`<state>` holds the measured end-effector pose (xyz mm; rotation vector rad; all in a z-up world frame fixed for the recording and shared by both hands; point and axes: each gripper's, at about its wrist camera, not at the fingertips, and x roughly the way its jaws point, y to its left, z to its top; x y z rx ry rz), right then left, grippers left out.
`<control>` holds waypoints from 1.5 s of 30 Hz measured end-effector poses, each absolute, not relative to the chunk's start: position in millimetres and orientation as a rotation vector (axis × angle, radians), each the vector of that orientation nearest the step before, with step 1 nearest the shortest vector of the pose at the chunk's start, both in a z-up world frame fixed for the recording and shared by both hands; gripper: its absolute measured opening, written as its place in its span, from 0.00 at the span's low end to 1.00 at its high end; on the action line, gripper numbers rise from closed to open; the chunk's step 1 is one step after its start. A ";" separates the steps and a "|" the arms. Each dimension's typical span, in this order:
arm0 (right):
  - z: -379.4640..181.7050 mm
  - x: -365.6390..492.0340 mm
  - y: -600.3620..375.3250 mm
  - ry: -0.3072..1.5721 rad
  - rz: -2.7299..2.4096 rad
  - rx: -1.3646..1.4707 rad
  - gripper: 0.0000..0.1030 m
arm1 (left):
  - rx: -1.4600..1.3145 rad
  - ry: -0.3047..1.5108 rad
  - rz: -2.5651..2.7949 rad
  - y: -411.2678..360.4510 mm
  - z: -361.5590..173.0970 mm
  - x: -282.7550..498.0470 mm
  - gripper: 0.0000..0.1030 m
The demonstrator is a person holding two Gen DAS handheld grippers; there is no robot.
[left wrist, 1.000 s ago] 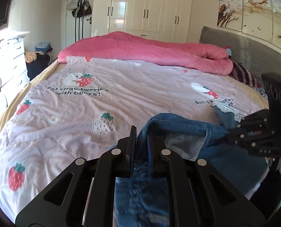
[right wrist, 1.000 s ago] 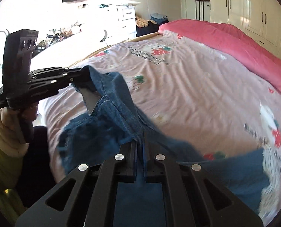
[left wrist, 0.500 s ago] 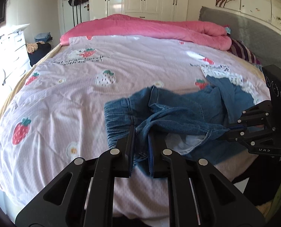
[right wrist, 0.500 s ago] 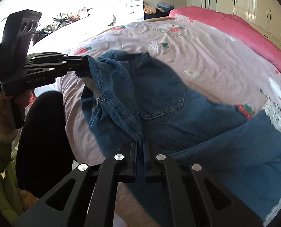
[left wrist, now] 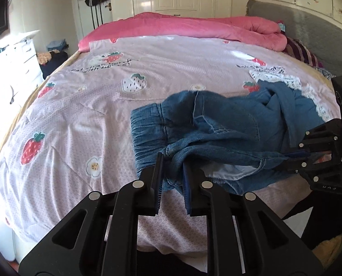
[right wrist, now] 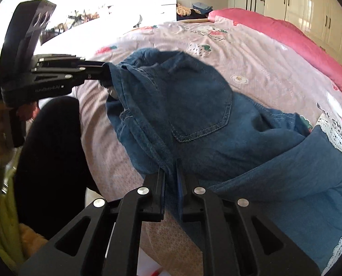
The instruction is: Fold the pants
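Blue denim pants [left wrist: 217,124] lie crumpled near the front edge of the bed, back pocket up [right wrist: 200,115]. My left gripper [left wrist: 172,158] has a bunch of the elastic waistband between its fingers, and its jaws are opening while the pads still touch the cloth. The right wrist view shows it from the side [right wrist: 106,71], holding the band just above the cover. My right gripper [right wrist: 171,169] pinches the other end of the waistband, jaws also opening, with denim between them. It shows at the right of the left wrist view [left wrist: 286,156].
The bed has a pink strawberry-print cover [left wrist: 78,115] with a rolled pink duvet [left wrist: 182,26] at the back. A white lace cloth [left wrist: 276,78] lies under the pants' far side. A grey headboard [left wrist: 309,34] is on the right, white drawers [left wrist: 25,55] on the left. A person's dark-clad leg [right wrist: 51,149] is at the bed's edge.
Both grippers came down and back toward the bed's front edge, laying the lifted pants onto the cover. The gap between each pair of fingers looks slightly wider.
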<state>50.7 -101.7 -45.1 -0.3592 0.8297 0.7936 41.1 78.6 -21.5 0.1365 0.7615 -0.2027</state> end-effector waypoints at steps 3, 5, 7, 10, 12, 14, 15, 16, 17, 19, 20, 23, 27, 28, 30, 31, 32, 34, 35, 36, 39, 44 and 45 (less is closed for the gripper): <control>-51.7 47.5 -99.5 0.820 0.784 -0.392 0.10 | 0.149 0.768 -0.208 79.2 -23.2 36.7 0.12; -52.1 49.4 -101.1 0.828 0.783 -0.369 0.11 | 0.135 0.781 -0.209 83.6 -23.2 34.4 0.20; -51.4 52.2 -103.4 0.836 0.788 -0.342 0.11 | 0.113 0.786 -0.198 90.4 -21.1 30.4 0.26; -50.2 54.3 -105.8 0.849 0.792 -0.299 0.12 | 0.056 0.799 -0.201 100.9 -16.5 25.1 0.33; -48.5 52.3 -105.9 0.845 0.799 -0.288 0.15 | 0.059 0.795 -0.191 103.1 -11.2 20.6 0.34; -46.8 50.6 -105.5 0.843 0.807 -0.284 0.18 | 0.056 0.785 -0.192 103.7 -2.8 16.1 0.34; -46.3 50.1 -105.2 0.844 0.810 -0.280 0.21 | 0.062 0.779 -0.187 104.3 1.0 15.2 0.34; -46.8 49.9 -105.3 0.851 0.815 -0.275 0.22 | 0.074 0.769 -0.169 105.0 5.2 13.5 0.34; -47.9 49.8 -104.6 0.858 0.813 -0.274 0.22 | 0.088 0.750 -0.135 109.3 11.0 11.4 0.34; -49.5 49.0 -104.4 0.857 0.812 -0.272 0.22 | 0.069 0.750 -0.109 119.0 15.3 12.6 0.34; -49.6 48.7 -104.0 0.858 0.814 -0.270 0.23 | 0.057 0.757 -0.087 123.9 16.4 13.8 0.34; -47.8 49.0 -105.1 0.877 0.849 -0.237 0.33 | 0.034 0.760 -0.096 122.7 22.5 18.1 0.34; -43.8 45.7 -106.2 0.876 0.851 -0.245 0.35 | 0.011 0.745 -0.197 90.7 33.6 37.7 0.34; -41.5 45.8 -108.8 0.878 0.848 -0.233 0.35 | 0.000 0.751 -0.222 81.1 33.2 44.2 0.34; -32.6 45.7 -120.0 0.877 0.837 -0.184 0.35 | -0.019 0.779 -0.313 57.6 26.3 55.2 0.34; -28.8 45.6 -124.4 0.872 0.829 -0.168 0.35 | -0.020 0.792 -0.340 48.4 21.1 59.2 0.34; -24.0 45.5 -130.7 0.861 0.814 -0.152 0.35 | -0.009 0.809 -0.354 39.7 13.9 61.8 0.34; -11.8 47.4 -144.7 0.830 0.772 -0.125 0.35 | 0.037 0.855 -0.355 26.7 -7.5 65.2 0.34; -5.6 50.3 -151.2 0.814 0.746 -0.115 0.35 | 0.062 0.877 -0.334 24.2 -17.5 65.1 0.34; -2.6 54.0 -155.1 0.808 0.731 -0.109 0.35 | 0.092 0.897 -0.307 23.3 -29.7 63.9 0.34; 0.6 68.6 -152.4 0.800 0.706 -0.112 0.35 | 0.058 0.942 -0.304 32.8 -52.1 60.5 0.34; -18.8 102.5 -141.5 0.873 0.658 -0.134 0.35 | 0.042 0.928 -0.314 37.6 -55.6 54.3 0.34; -29.6 109.9 -142.2 0.915 0.624 -0.148 0.35 | 0.036 0.928 -0.316 37.8 -55.9 55.7 0.34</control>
